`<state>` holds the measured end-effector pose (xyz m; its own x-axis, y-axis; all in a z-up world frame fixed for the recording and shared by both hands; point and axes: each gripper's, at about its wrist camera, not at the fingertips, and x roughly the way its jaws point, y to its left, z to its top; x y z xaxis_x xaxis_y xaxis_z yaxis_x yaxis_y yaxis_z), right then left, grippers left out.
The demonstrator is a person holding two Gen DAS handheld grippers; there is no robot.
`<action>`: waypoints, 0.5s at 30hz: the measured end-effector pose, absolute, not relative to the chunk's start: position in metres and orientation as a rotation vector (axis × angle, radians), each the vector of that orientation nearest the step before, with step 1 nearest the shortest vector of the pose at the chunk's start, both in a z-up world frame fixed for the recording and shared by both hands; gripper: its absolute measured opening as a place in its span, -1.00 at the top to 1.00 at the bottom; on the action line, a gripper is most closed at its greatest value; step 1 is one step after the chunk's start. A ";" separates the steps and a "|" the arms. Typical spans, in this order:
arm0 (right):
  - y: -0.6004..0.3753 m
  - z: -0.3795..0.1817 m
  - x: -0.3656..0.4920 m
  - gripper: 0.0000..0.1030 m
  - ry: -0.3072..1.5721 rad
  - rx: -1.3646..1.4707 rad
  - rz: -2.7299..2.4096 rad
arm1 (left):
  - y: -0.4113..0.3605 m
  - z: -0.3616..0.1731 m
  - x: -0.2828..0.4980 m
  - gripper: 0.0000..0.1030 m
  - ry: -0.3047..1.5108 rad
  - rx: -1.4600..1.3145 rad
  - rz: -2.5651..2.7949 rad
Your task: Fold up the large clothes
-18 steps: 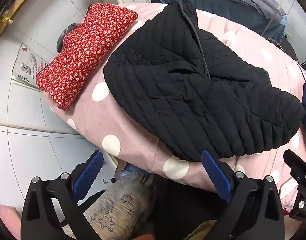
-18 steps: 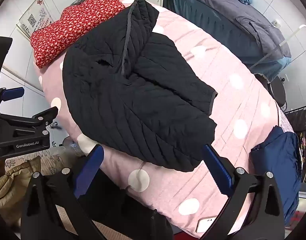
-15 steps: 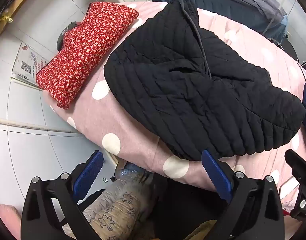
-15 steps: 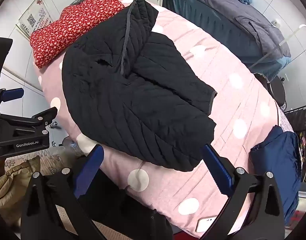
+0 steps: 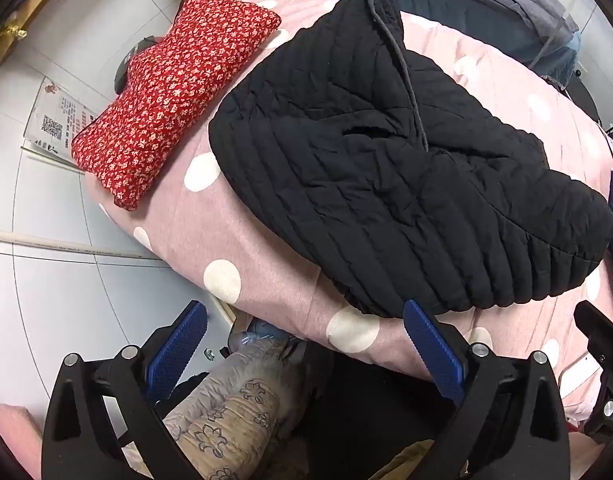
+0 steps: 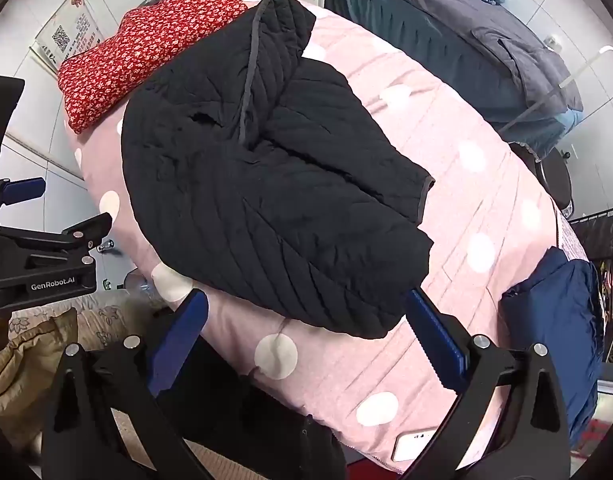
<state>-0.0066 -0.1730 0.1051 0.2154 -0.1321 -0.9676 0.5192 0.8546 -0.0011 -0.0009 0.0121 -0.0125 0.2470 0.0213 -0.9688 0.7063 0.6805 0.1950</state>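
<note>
Now between folds: black quilted jacket (image 5: 386,184) lies partly folded, sleeves crossed over body, on pink dotted bed (image 5: 242,236), hem at near edge. We hold left gripper (image 5: 302,344) and right gripper (image 6: 302,332) above that edge, both spread wide, grasping nothing. Hem sits just beyond fingertips, apart from pads. Next move, we judge: descend, pinch hem corners, carry toward collar at far edge. Red floral pillow (image 5: 170,92) at far-left corner; navy garment (image 6: 554,320) at right edge.
</note>
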 end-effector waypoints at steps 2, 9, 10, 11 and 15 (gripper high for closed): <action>-0.173 0.105 -0.007 -0.89 1.284 0.358 -0.465 | 0.014 -0.013 -0.003 -0.88 1.249 0.711 -0.527; -0.174 0.104 -0.007 -0.89 1.289 0.364 -0.467 | 0.014 -0.014 -0.005 -0.88 1.253 0.710 -0.529; -0.174 0.104 -0.007 -0.89 1.290 0.364 -0.467 | 0.008 -0.013 0.000 -0.88 1.258 0.711 -0.525; -0.174 0.104 -0.007 -0.89 1.291 0.364 -0.467 | 0.008 -0.013 -0.001 -0.88 1.258 0.711 -0.525; -0.175 0.103 -0.007 -0.89 1.298 0.366 -0.467 | 0.009 -0.013 -0.002 -0.88 1.262 0.710 -0.524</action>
